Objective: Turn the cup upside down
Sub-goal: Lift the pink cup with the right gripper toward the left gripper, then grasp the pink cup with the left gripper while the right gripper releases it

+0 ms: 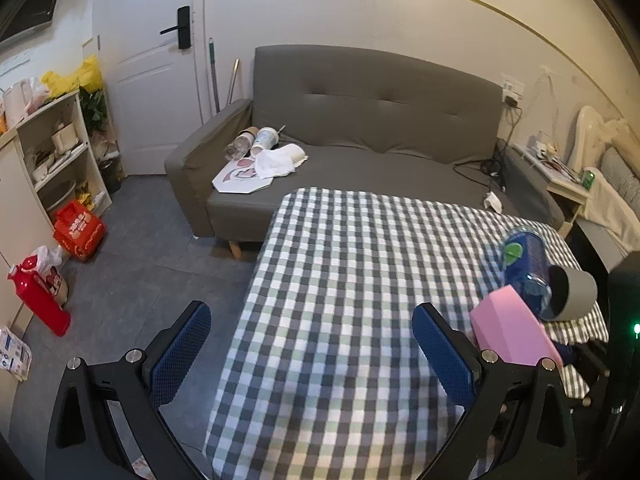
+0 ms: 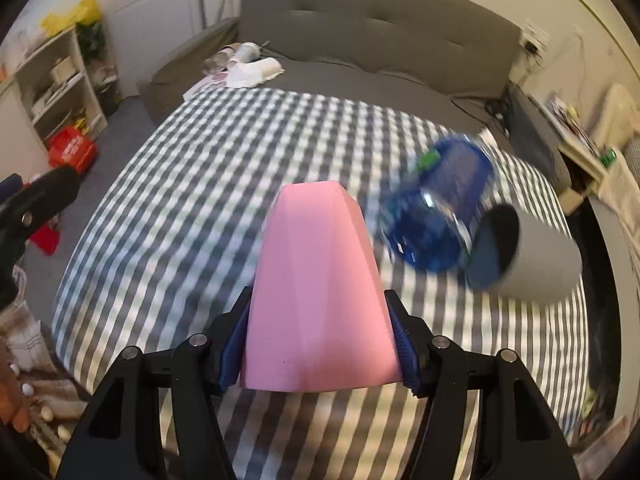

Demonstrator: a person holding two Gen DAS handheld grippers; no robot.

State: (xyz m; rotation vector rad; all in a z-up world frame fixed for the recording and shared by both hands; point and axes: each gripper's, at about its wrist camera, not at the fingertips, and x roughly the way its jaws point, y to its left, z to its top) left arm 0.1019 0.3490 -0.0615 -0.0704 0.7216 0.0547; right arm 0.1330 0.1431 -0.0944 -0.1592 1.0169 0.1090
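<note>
A pink faceted cup [image 2: 316, 292] is clamped between the blue pads of my right gripper [image 2: 318, 354], held above the checked tablecloth [image 2: 200, 168] with its closed flat end pointing away from the camera. The same pink cup [image 1: 512, 328] shows at the right of the left wrist view. My left gripper [image 1: 312, 344] is open and empty, over the near left part of the table.
A blue plastic bottle [image 2: 440, 216] and a grey cup [image 2: 528, 252] lie on their sides at the table's right, touching. A grey sofa [image 1: 360, 120] with litter stands behind. A shelf [image 1: 60, 152] and red items are on the floor at left.
</note>
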